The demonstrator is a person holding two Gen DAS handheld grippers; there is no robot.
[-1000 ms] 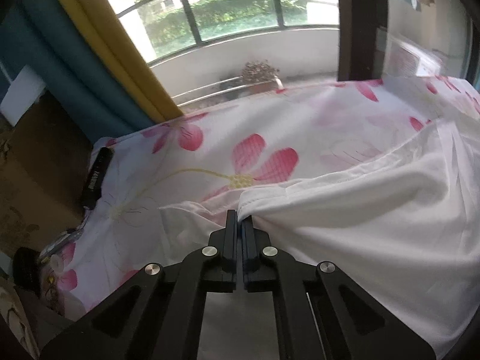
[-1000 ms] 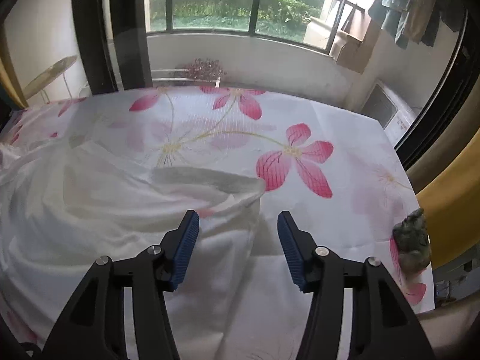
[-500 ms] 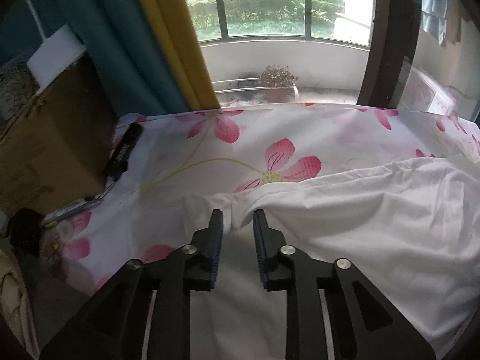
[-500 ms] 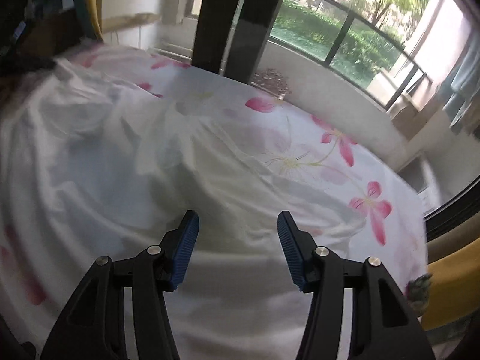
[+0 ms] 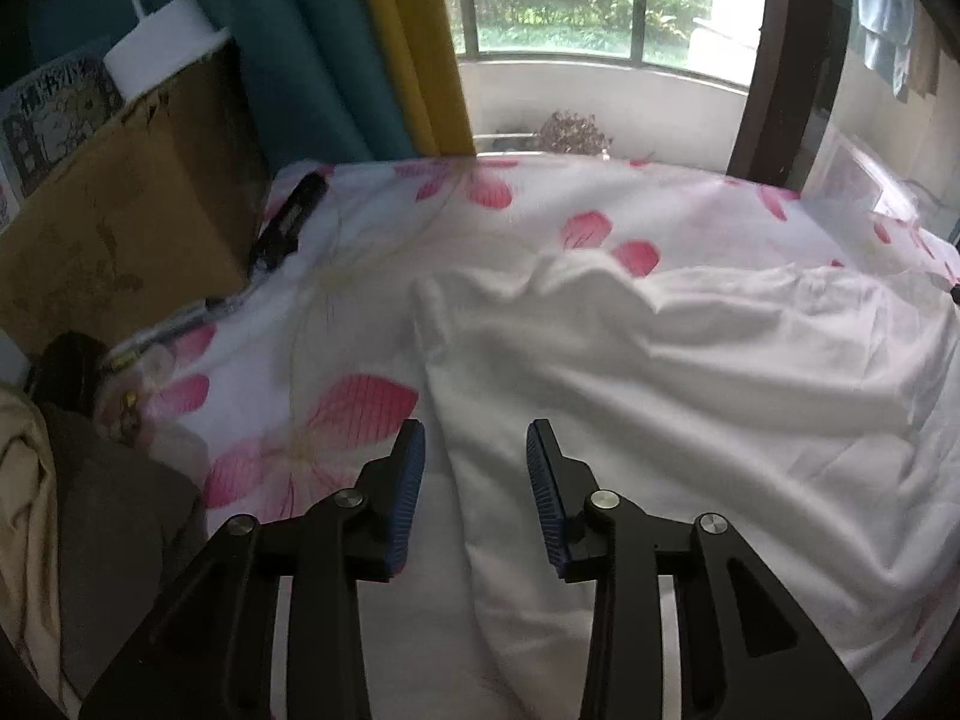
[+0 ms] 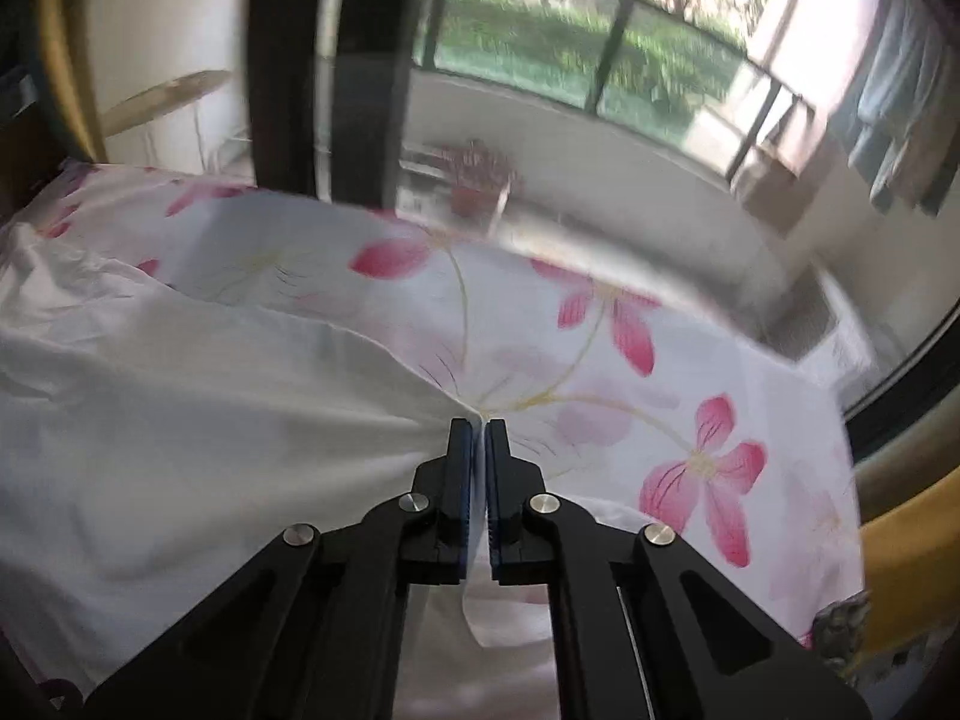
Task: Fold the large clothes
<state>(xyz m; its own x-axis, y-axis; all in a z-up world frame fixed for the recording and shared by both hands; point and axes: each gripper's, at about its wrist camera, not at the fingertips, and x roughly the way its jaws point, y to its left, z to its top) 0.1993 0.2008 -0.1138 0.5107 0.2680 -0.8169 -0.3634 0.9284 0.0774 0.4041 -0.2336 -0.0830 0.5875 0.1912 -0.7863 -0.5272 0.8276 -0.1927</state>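
Floral bedsheet (image 5: 372,276) lies bare beyond the white garment's (image 5: 690,384) left edge.

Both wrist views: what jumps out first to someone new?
The big white garment lies rumpled across a bed sheet printed with large pink flowers, right in front of both grippers. In the right wrist view, the right gripper is pinched shut on the garment's edge, cloth drawn taut to its tips. In the left wrist view, the left gripper is opening over a fold without pressing it, a cardboard box standing beside the bed.
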